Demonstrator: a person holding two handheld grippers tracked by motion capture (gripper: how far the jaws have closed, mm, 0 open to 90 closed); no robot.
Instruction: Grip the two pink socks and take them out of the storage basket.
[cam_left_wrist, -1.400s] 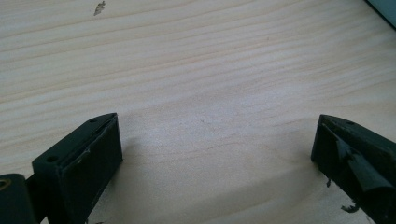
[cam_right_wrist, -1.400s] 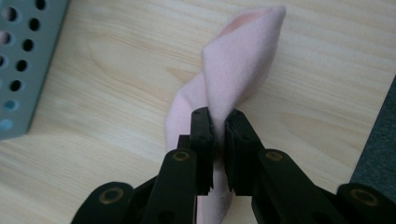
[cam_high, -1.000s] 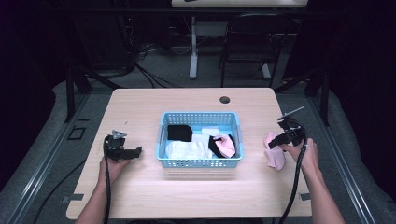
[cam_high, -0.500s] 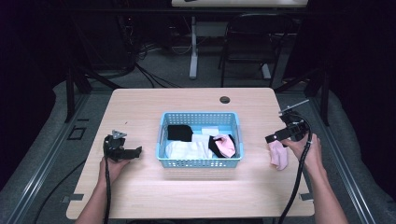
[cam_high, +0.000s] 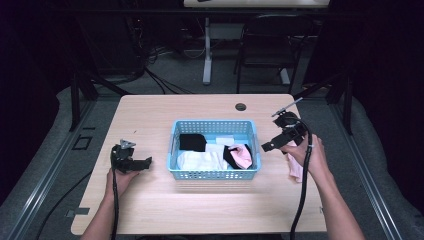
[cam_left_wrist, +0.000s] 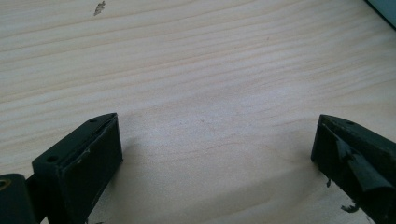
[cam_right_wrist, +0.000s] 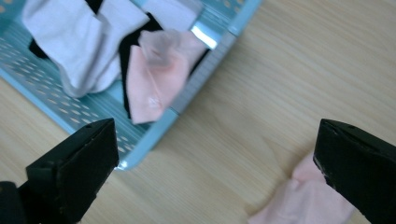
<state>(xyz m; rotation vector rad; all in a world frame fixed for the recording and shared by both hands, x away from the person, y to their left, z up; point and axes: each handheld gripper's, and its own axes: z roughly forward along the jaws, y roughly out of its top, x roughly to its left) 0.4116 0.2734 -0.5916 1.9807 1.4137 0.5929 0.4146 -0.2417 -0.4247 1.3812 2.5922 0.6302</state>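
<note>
Pink sock (cam_high: 295, 165) on table near right edge; right tongs (cam_high: 274, 144) spread wide beside basket (cam_high: 214, 174); left tongs (cam_high: 145, 163) likewise spread.

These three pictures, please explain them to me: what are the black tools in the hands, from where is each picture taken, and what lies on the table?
A person sits at a wooden table and holds a hand tool with two black jaws in each hand. The high view looks down from above: the left gripper rests low near the table at the left, and the right gripper points toward a blue basket in the middle.

The other two pictures come from small cameras riding on the tools, looking along their jaws. In both, the jaws stand wide apart and hold nothing.

The basket holds socks: white socks, a black one, and a pink sock. Another pink sock lies on the table beside the person's right hand, outside the basket.
</note>
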